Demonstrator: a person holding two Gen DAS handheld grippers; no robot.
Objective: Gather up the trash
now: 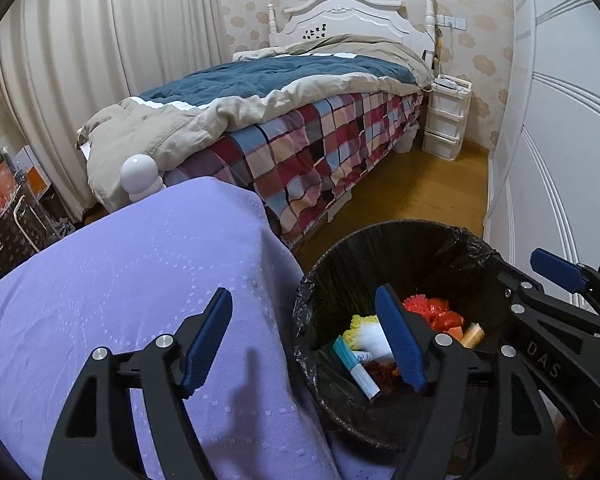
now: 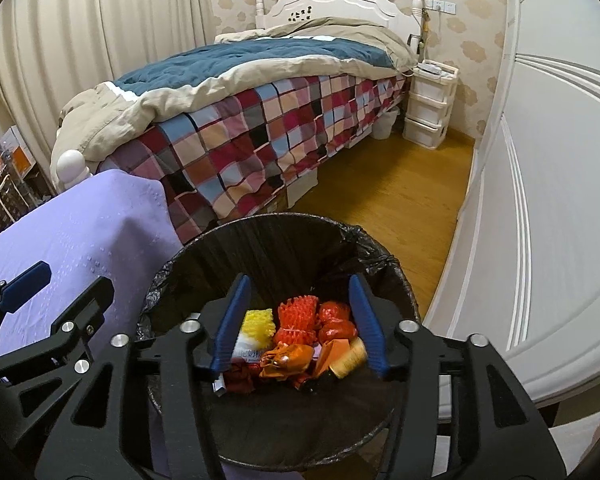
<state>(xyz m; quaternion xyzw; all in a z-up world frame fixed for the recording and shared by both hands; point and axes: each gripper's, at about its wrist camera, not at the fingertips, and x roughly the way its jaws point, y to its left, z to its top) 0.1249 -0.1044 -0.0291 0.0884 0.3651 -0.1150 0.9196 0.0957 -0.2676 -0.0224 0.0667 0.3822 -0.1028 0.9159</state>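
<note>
A round bin with a black liner [image 1: 400, 240] [image 2: 283, 232] stands on the floor beside a table under a purple cloth [image 1: 119, 280] [image 2: 71, 232]. Inside lie red foam netting [image 2: 297, 314], yellow netting [image 2: 257, 322], red and orange wrappers [image 2: 336, 322], a yellow spool [image 2: 354, 356] and a small white tube [image 1: 366, 380]. My left gripper [image 1: 308, 340] is open and empty, straddling the table's edge and the bin's rim. My right gripper [image 2: 302, 324] is open and empty above the bin's mouth. It also shows in the left wrist view [image 1: 556, 268].
A bed with a checked sheet [image 1: 308, 148] [image 2: 251, 136] stands behind the table. A white drawer unit [image 1: 446, 120] [image 2: 430, 100] is by the headboard. White wardrobe doors [image 2: 548, 160] line the right side. Boxes [image 1: 3, 192] sit far left. Wooden floor [image 2: 388, 184] lies between bed and wardrobe.
</note>
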